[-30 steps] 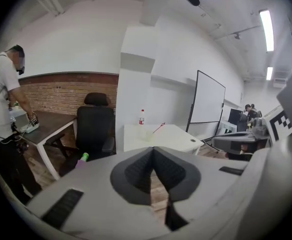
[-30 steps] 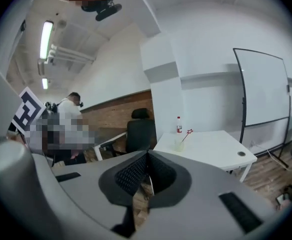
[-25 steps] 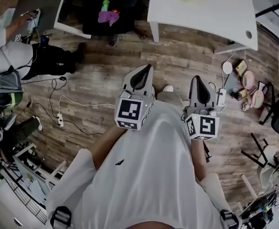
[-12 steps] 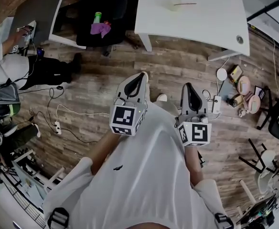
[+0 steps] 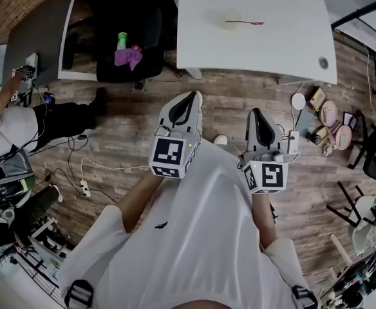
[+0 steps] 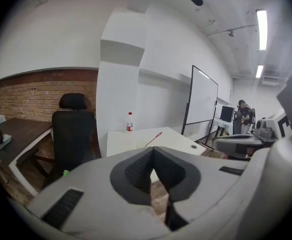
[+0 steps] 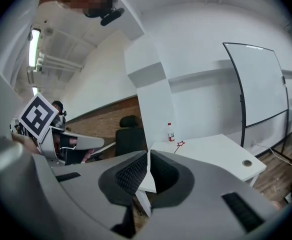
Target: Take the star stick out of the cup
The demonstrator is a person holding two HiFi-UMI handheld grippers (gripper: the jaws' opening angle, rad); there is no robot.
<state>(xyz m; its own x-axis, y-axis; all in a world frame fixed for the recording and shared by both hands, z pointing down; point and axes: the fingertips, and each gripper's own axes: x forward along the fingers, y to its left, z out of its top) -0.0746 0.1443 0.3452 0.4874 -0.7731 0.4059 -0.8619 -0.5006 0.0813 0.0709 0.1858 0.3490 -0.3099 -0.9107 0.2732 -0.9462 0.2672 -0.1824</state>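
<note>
The star stick [image 5: 243, 22], a thin red rod, lies slanted out of a clear cup [image 5: 230, 18] on the white table [image 5: 284, 44], far ahead of both grippers. In the left gripper view the star stick [image 6: 153, 139] shows just above the touching jaw tips. In the right gripper view the star stick [image 7: 178, 145] stands beside a water bottle [image 7: 171, 132]. My left gripper [image 5: 191, 96] and right gripper [image 5: 257, 112] hang over the wooden floor, short of the table, both shut with nothing in them. The cup is too faint to make out in either gripper view.
A black office chair [image 5: 133, 18] holding a green bottle and a purple cloth [image 5: 129, 55] stands left of the table. A seated person [image 5: 8, 124] is at far left. Cables [image 5: 85, 166] trail across the floor, and small clutter [image 5: 329, 114] lies at right. A whiteboard [image 6: 201, 101] stands behind the table.
The table has come further into the head view and sits nearer the grippers. Both grippers stay shut and level, carried forward with the person.
</note>
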